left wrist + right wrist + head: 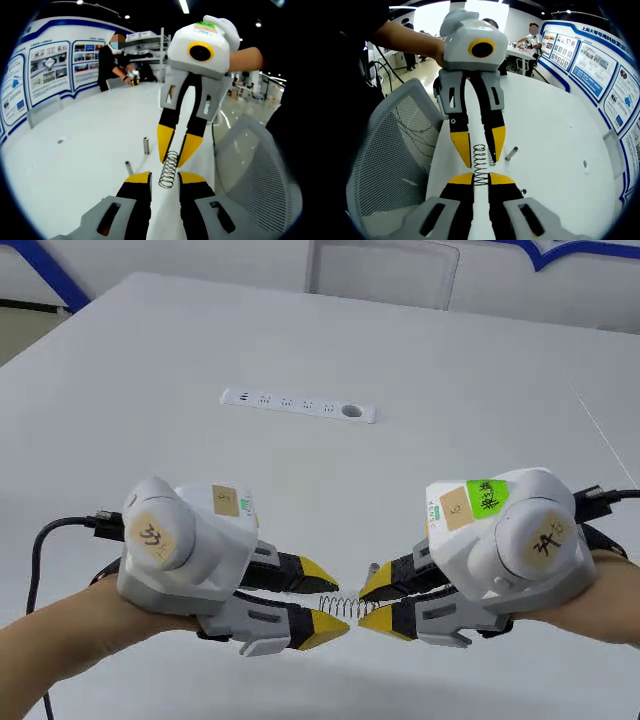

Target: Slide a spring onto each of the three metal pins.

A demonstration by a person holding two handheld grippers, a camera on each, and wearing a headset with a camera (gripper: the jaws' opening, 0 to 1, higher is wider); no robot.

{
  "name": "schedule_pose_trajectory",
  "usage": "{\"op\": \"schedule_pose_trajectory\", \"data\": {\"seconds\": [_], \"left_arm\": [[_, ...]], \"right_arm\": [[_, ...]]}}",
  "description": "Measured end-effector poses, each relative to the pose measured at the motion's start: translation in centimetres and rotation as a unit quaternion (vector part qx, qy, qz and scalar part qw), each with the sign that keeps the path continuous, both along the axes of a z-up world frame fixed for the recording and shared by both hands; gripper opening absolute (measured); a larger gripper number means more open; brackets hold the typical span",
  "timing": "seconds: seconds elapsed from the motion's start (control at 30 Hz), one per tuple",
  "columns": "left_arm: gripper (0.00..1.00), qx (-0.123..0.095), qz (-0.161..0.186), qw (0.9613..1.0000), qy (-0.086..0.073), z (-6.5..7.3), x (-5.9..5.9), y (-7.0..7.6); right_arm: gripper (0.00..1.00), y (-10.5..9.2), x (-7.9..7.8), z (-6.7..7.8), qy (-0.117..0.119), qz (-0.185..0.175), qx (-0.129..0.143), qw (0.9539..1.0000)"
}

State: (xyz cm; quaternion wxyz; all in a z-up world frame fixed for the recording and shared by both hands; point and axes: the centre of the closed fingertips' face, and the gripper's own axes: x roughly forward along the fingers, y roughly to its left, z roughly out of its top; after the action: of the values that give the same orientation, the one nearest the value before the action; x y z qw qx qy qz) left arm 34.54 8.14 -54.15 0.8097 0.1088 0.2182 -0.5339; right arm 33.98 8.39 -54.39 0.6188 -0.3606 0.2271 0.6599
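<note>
Currently both claws face each other tip to tip over the near edge of the white table (200,340), w/ the spring (346,607) bridging the gap btwn them. It lies roughly level and off the tabletop.

The right claw (364,605) has its yellow tips drawn in close on one end of the spring. In the right gripper view the pads sit tight against the coil on both sides, so it's clamped there. The left claw (338,601) has its jaws spread wider. The spring's other end sits btwn them, and in the left gripper view there's a visible gap on each side of the coil, so it isn't pinched at that end.

In the left gripper view two pins are on the table just beyond the claws, on the side away from the person. The farther pin (146,145) stands upright and looks ribbed; can't tell if that's a spring already on it. The nearer pin (129,167) is smooth and leans a bit. Both are apart from the spring in the claws.

A hand is wrapped around each claw body from behind, and a black cable (40,560) trails off the left one. A white power strip (298,405) lies mid-table, well apart from the work. A grey mesh chair (250,165) sits below the table edge in both gripper views. Bkgd has poster boards (50,65) on the wall and ppl at other tables.
</note>
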Motion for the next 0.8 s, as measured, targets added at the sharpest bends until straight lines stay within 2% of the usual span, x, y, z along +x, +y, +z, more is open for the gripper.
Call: {"op": "schedule_pose_trajectory", "data": {"seconds": [0.3,0.47,0.53,0.6,0.8], "left_arm": [[0.12,0.01,-0.004,0.9999,-0.002,-0.26,-0.03,-0.1],[0.1,0.027,-0.02,0.9994,-0.008,-0.49,-0.4,-0.09],[0.1,0.031,-0.026,0.9991,-0.01,-0.5,-0.6,-0.05],[0.1,0.029,-0.028,0.9991,-0.013,-0.33,-0.65,-0.05],[0.1,0.031,-0.038,0.9987,-0.015,-0.24,-0.87,-0.19]], "right_arm": [[0.11,0.16,0.12,0.12,-0.008,0.007,-0.002,0.9999],[0.11,0.26,-0.1,0.27,-0.014,0.013,0.007,0.9998],[0.12,0.35,-0.23,0.48,-0.01,0.014,0.024,0.9996],[0.12,0.22,-0.26,0.52,-0.007,0.012,0.029,0.9995],[0.15,-0.06,-0.09,0.32,0.007,0.006,0.031,0.9995]]}}
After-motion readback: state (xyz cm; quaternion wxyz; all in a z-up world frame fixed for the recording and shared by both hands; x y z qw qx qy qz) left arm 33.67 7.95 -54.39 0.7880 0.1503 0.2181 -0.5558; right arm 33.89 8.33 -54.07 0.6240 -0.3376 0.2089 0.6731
